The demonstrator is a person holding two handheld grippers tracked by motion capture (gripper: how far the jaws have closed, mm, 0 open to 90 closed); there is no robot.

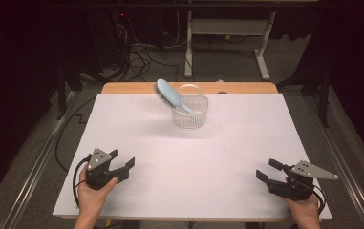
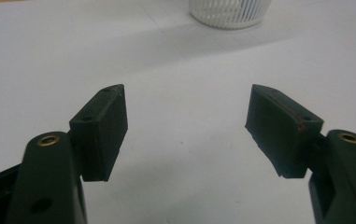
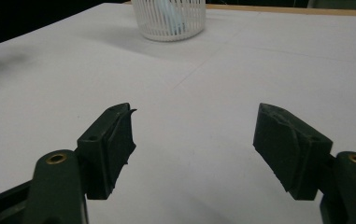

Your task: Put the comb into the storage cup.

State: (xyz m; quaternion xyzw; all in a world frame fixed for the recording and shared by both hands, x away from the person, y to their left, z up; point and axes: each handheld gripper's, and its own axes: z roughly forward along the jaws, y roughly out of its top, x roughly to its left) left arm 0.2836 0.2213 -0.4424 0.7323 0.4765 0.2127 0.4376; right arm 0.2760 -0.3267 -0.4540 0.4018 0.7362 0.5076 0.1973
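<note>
1. Brush (image 1: 172, 95): light blue, stands in basket (image 1: 190, 116), handle down inside, bristle head up and out over basket's left-far rim. Long axis tilted, leaning left and away from you.
2. Basket: white, slatted, at table's (image 1: 246, 143) far-centre; also seen at top of left gripper view (image 2: 227, 11) and right gripper view (image 3: 168, 18).
3. L gripper (image 1: 121, 162): well short of basket, near-left of it; jaws wide, nothing held.
4. R gripper (image 1: 265, 171): near-right of basket, jaws wide, nothing held.
5. Nearer hand: approx. equal; the head leans to L side, so L looks better placed.
6. Writing/brands: none readable.
</note>
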